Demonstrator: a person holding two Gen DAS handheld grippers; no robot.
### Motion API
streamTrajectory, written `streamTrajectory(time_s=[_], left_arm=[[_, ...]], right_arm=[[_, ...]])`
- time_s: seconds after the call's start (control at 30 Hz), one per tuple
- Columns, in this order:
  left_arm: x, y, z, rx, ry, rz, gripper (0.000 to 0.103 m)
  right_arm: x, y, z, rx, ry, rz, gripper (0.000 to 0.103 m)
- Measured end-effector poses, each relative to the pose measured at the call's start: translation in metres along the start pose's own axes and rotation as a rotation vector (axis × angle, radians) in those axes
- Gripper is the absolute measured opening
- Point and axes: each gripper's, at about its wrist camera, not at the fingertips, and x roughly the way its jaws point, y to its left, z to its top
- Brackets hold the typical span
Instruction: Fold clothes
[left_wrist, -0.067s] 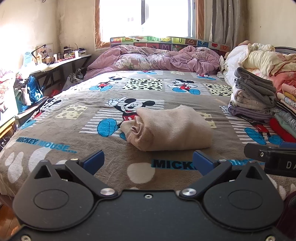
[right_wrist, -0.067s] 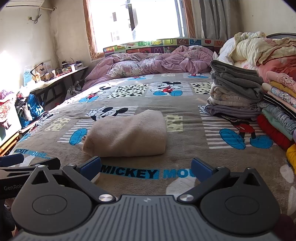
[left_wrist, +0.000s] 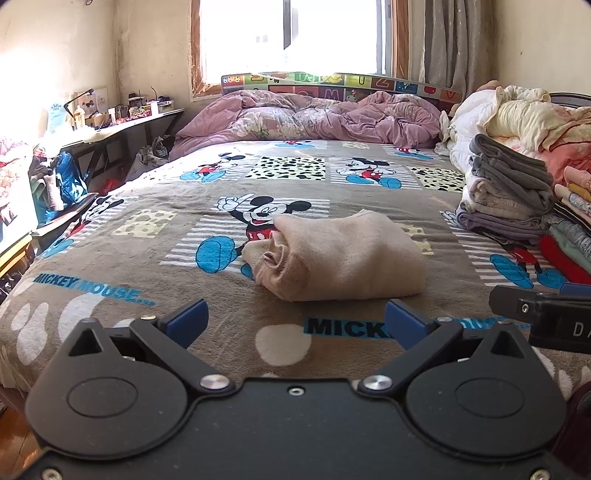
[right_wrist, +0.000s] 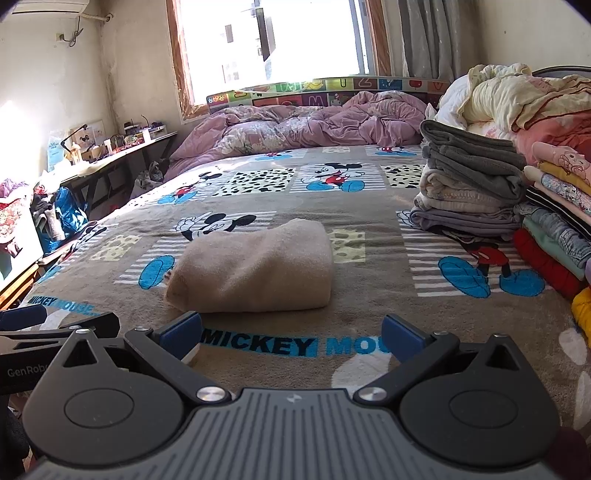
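Both grippers' jaws wide apart, empty; folded beige garment (left_wrist: 340, 254) with rolled end only in left view.

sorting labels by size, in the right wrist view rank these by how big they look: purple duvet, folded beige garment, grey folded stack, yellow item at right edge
1. purple duvet, widest though farthest
2. folded beige garment
3. grey folded stack; looks close to the garment, and distance differs, so 2 and 3 are unsure
4. yellow item, cut off by the frame

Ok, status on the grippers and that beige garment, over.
Left gripper open, empty. Right gripper open, empty. Beige garment folded on the bed, untouched. Path clear; folded stacks off to the right.
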Motion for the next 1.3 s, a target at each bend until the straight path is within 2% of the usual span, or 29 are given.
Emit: streamTrajectory(time_s=[1.3], left_arm=[[-0.002, -0.007, -0.001, 0.026, -0.008, 0.012, 0.103]], right_arm=[[-0.005, 0.003, 0.002, -0.002, 0.002, 0.021, 0.103]])
